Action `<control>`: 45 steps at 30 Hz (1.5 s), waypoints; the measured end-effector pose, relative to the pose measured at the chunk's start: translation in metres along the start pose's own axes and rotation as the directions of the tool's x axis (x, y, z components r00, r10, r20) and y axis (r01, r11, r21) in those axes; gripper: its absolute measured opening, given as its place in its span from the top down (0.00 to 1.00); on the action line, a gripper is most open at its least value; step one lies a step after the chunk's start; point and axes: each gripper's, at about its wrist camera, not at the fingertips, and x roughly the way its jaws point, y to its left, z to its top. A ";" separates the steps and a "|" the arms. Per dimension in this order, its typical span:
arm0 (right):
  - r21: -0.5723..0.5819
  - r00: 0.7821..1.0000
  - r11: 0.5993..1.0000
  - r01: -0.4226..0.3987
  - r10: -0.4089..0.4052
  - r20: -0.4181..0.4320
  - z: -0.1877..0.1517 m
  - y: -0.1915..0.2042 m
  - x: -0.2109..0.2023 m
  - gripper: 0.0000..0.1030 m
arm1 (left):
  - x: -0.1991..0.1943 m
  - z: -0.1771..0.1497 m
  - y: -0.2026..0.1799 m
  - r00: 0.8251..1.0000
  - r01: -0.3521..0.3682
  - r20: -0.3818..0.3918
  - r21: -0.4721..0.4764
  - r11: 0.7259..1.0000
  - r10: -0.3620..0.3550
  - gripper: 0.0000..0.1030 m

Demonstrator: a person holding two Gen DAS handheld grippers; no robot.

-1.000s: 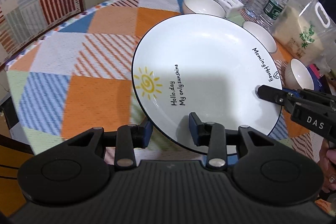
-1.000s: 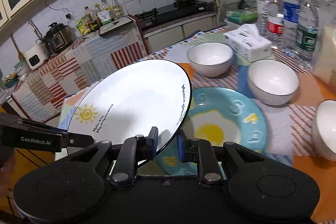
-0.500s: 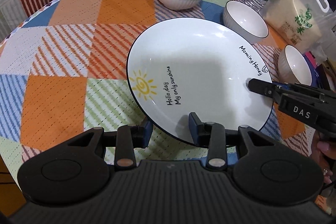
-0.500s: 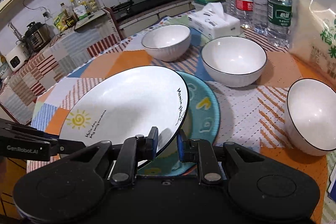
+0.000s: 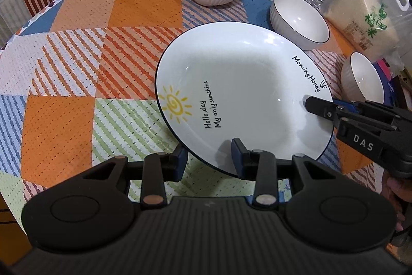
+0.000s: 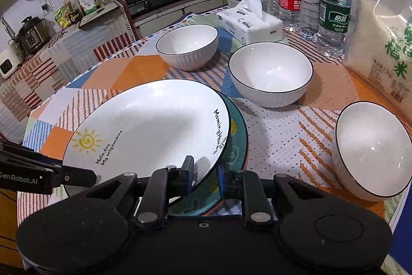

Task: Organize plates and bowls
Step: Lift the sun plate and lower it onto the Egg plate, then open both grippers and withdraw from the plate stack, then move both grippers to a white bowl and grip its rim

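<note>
Plate [image 5: 242, 94] white w/ dark rim, yellow sun, black lettering, tilted.

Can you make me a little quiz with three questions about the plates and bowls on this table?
1. How many white bowls stand on the tablecloth?
2. True or false: the sun plate is held by one gripper only.
3. What lies under the sun plate? A) a teal plate B) a tissue pack C) a bowl

Key:
1. Three: far bowl, middle bowl, near bowl.
2. False. The left gripper and the right gripper each have fingers on either side of its rim.
3. A, the teal plate.
</note>
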 end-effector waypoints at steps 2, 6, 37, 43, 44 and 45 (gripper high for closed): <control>-0.002 1.000 1.000 0.026 -0.026 -0.011 0.000 0.002 -0.001 0.78 | 0.003 0.001 -0.003 1.000 -0.001 -0.015 -0.007 1.000 0.001 0.66; -0.027 0.997 0.996 0.079 -0.080 -0.022 -0.003 0.005 -0.003 0.78 | 0.009 0.001 -0.007 0.999 -0.023 -0.032 -0.037 0.999 0.021 0.66; -0.115 0.980 0.993 0.010 0.014 0.200 0.017 0.034 -0.102 0.64 | -0.115 -0.003 -0.025 0.990 -0.083 0.112 -0.052 0.995 0.088 0.64; -0.197 0.973 0.980 -0.012 0.057 0.223 0.032 0.042 -0.109 0.40 | -0.121 0.020 -0.004 0.985 -0.077 0.147 -0.064 0.995 0.085 0.60; -0.203 0.973 0.979 -0.014 0.061 0.223 0.035 0.043 -0.106 0.37 | -0.118 0.025 0.000 0.985 -0.084 0.148 -0.065 0.994 0.093 0.58; -0.207 0.972 0.978 -0.014 0.062 0.225 0.038 0.044 -0.101 0.36 | -0.114 0.031 0.005 0.985 -0.091 0.144 -0.066 0.994 0.100 0.56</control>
